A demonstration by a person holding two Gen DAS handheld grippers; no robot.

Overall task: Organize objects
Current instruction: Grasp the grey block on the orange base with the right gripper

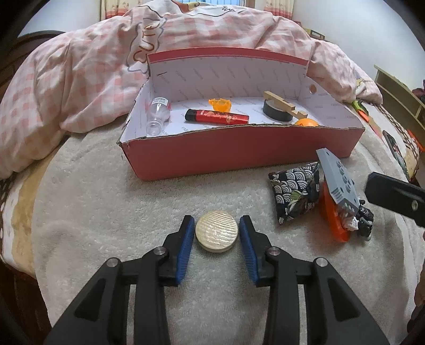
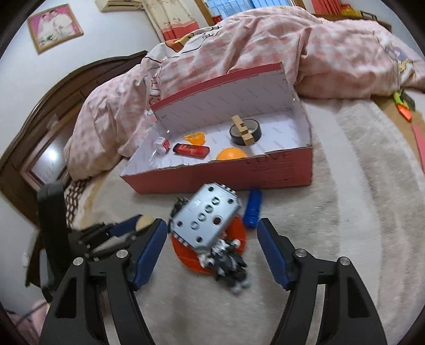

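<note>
Evenly lit, soft indoor light, faint shadows only. Daylight blue at the window [image 2: 233, 8]. Strong fisheye bending, dark vignette in the corners. Left wrist view sharp throughout. Right wrist view smeared by motion, worst on the toy figure [image 2: 228, 261] and left gripper [image 2: 127, 228].

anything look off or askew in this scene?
Yes. The grey toy outside the red box sits tilted, propped on its orange base rather than flat. The box's front edge is ragged, as if torn. Inside, a clear bottle lies on its side and a wooden piece rests across the tape roll.
</note>
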